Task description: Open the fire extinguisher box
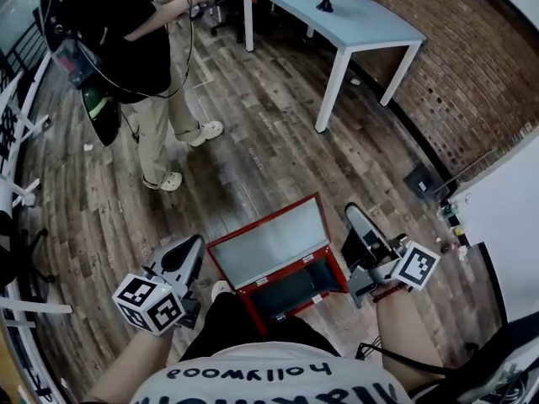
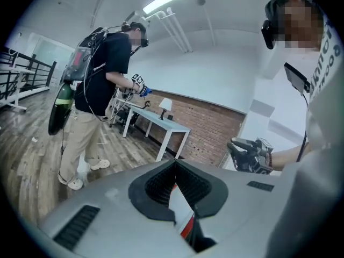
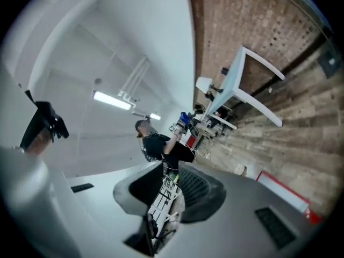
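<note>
The red fire extinguisher box (image 1: 296, 293) lies on the wood floor just in front of me. Its red-framed lid (image 1: 269, 244) with a pale panel is swung up and away, so the dark inside shows. My left gripper (image 1: 195, 244) hovers just left of the lid's corner, and in the left gripper view its gripper (image 2: 174, 164) tips meet, holding nothing. My right gripper (image 1: 354, 215) hangs right of the lid, clear of it. Seen in its own view, the right gripper (image 3: 165, 172) stands narrowly open and empty, with the lid's red edge (image 3: 283, 190) off to its right.
Another person (image 1: 139, 53) with grippers stands at the back left. A white table (image 1: 337, 15) is at the back, along a brick wall (image 1: 472, 82). White railing (image 1: 13, 141) runs down the left. A white wall (image 1: 505, 217) stands close on the right.
</note>
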`<control>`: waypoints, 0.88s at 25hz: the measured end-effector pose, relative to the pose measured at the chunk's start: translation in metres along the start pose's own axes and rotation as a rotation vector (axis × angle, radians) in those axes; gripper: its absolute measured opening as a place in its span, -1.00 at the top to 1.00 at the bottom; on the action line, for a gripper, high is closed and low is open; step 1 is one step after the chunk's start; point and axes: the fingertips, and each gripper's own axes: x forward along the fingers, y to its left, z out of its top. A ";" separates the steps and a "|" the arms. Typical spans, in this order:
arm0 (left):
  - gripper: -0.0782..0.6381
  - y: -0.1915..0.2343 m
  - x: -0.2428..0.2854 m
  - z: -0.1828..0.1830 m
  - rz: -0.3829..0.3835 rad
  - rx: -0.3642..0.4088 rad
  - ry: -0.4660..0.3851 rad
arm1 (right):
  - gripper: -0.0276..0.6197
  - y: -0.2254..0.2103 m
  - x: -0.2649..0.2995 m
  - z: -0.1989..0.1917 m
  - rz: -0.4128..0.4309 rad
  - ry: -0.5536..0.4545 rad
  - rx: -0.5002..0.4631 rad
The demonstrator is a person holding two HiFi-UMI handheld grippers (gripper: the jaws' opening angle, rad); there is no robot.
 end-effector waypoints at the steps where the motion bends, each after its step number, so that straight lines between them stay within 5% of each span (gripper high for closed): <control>1: 0.76 -0.011 -0.001 -0.004 0.008 -0.006 -0.004 | 0.66 0.012 -0.010 0.008 0.005 -0.008 -0.048; 6: 0.76 -0.061 -0.010 0.000 0.029 -0.022 -0.070 | 0.82 0.049 -0.055 0.014 -0.038 0.078 -0.265; 12: 0.76 -0.141 -0.030 0.028 -0.107 -0.012 -0.110 | 0.83 0.070 -0.087 -0.004 -0.218 0.253 -0.613; 22: 0.76 -0.183 -0.046 0.070 -0.237 0.102 -0.140 | 0.83 0.120 -0.079 -0.042 -0.191 0.294 -0.727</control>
